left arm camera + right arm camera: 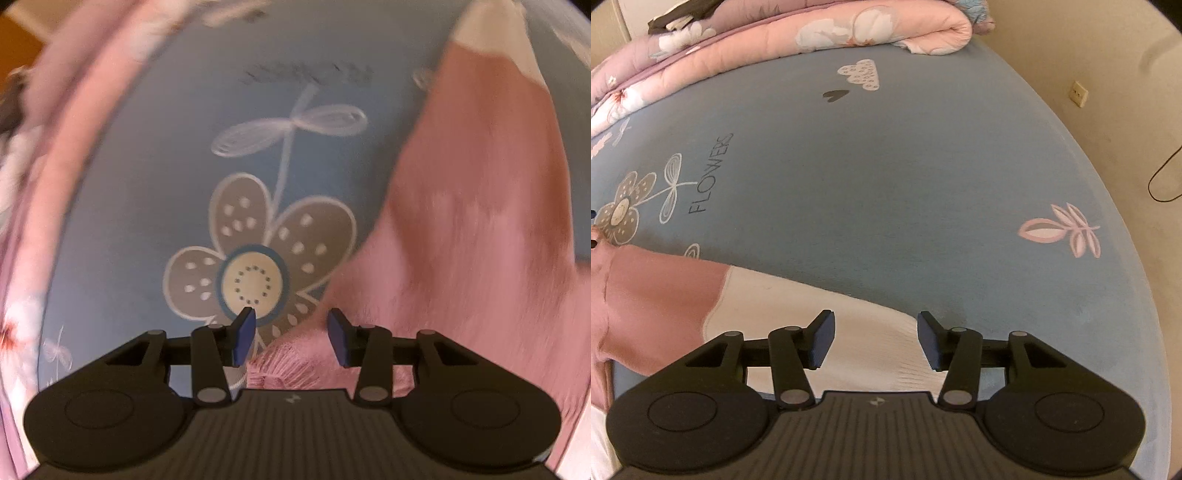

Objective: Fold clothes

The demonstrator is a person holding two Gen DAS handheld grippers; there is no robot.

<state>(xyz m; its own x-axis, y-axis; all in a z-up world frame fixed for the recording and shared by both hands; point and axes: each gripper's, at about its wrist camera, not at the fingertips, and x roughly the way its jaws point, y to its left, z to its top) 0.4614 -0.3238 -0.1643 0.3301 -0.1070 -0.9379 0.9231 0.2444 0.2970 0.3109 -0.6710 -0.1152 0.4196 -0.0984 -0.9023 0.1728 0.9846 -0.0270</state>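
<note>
I am hovering my right gripper (pixel 875 339), jaws apart and empty, over the white cuff (pixel 827 302) of the pink garment (pixel 657 295) lying on the bed (pixel 886 166). My left gripper (pixel 291 339), also parted, is straddling its fuzzy pink edge (pixel 295 365); closing off-centre risks pinching the sheet too.

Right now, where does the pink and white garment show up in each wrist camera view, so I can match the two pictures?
Left wrist view: the pink and white garment fills the right side, running from the top edge down between the left gripper's fingers.
Right wrist view: it lies at lower left, its white sleeve end reaching under the right gripper.
Shared landmark: the grey flower print on the blue sheet.
</note>
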